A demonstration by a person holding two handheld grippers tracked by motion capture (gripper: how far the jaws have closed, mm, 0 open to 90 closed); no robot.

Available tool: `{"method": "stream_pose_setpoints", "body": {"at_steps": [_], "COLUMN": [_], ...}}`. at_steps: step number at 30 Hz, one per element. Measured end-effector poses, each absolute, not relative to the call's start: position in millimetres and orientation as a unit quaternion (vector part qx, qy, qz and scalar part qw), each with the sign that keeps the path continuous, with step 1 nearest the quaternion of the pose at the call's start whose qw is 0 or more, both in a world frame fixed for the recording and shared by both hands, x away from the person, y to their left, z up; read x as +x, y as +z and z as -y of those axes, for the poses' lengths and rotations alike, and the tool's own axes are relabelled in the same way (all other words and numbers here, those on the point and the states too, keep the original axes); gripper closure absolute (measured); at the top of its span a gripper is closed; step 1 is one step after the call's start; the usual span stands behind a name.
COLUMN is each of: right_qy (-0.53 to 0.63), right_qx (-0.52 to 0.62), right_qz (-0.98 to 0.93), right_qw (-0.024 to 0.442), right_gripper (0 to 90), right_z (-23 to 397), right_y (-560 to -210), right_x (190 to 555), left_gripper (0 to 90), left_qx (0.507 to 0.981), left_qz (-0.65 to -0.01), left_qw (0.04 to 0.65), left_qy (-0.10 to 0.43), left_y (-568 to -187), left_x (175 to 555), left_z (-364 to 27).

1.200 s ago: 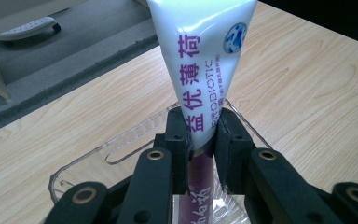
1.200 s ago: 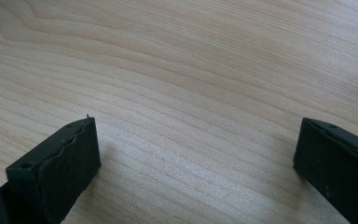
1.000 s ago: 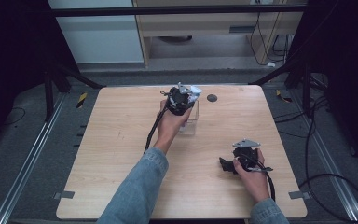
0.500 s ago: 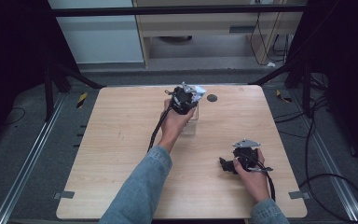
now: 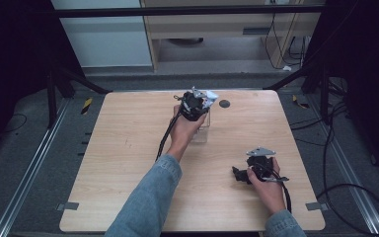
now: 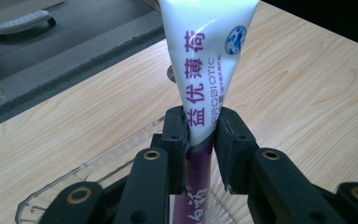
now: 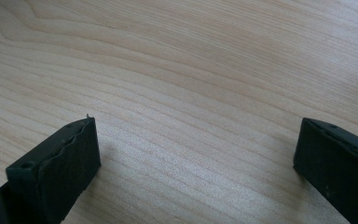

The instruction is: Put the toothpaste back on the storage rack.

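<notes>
- Two grippers: your left gripper pinches the toothpaste tube upright over the far clear plastic container, ready to drop in.
- Your right gripper rests wide, holding nothing, on the near right table, out of the way.

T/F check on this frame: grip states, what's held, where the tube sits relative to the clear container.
1. The left gripper is clamped on the white and purple tube. True.
2. The tube lies flat on the table. False: it is held over the clear container.
3. The right gripper holds a cap. False: its jaws stand wide apart over bare wood.
4. The right gripper rests near the table's near right corner. True.
</notes>
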State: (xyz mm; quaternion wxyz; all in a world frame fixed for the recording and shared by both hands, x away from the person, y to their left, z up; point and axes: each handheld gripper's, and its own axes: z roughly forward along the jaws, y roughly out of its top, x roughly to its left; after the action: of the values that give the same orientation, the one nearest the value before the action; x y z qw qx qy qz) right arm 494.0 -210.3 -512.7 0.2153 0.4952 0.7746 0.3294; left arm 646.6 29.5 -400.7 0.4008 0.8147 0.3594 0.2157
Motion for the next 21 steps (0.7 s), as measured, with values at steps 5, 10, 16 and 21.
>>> {"method": "stream_pose_setpoints", "body": {"at_steps": [5,10,16,21], "right_qy": [0.330,0.330,0.330,0.330], "right_qx": [0.496,0.496,0.496,0.496], "right_qz": [-0.774,-0.774,-0.774,-0.774], "right_qw": [0.214,0.214,0.214,0.214], "right_gripper": [0.5,0.5,0.5,0.5], "right_z": [210,210,210,210], "right_y": [-512,-513,-513,-513], "right_x": [494,494,494,494], "left_gripper": [73.4,73.2,71.7,68.8], "left_qx": [0.814,0.815,0.814,0.813], "left_qz": [-0.359,-0.354,-0.351,-0.352], "left_qw": [0.403,0.404,0.406,0.405], "left_qy": [0.215,0.218,0.220,0.227], "left_y": [-400,-401,-401,-402], "left_x": [646,643,640,636], "left_z": [-31,-31,-31,-34]}}
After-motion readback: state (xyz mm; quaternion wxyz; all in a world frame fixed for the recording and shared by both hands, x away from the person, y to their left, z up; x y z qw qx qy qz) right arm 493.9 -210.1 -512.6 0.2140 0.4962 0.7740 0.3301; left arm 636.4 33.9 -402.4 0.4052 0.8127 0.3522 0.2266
